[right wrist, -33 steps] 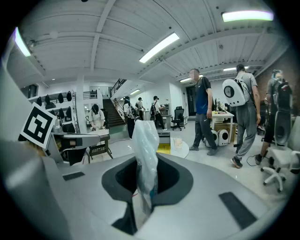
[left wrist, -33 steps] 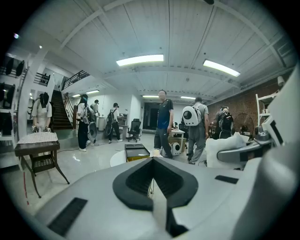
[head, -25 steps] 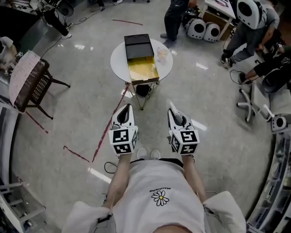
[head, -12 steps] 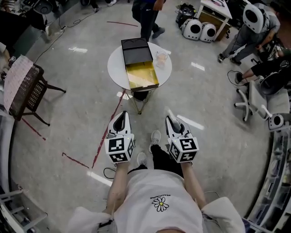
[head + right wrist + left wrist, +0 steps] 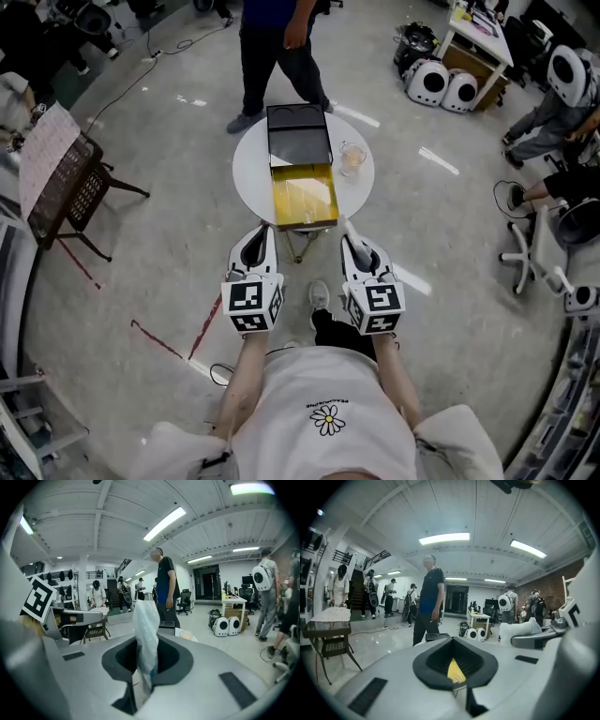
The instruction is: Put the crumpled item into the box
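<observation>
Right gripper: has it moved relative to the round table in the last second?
Yes. The right gripper has moved toward the round table, closing most of the floor gap between them.

**Approach to the table.** The wearer steps forward, so the table (image 5: pixel 248 178) and the box (image 5: pixel 305 199) on it, well ahead of the grippers a second ago, now lie just beyond them. The tips of the left gripper (image 5: pixel 263 232) and the right gripper (image 5: pixel 349 234), earlier over bare floor, now reach the table's near edge, one on either side of the box's near end. One shoe (image 5: pixel 319 294), earlier level with the other, is now set ahead of it. The bystander (image 5: pixel 277 37), earlier off the table's far right, now stands directly behind the table. The chair (image 5: pixel 70 192) at left now sits nearly level with the table in the head view.
</observation>
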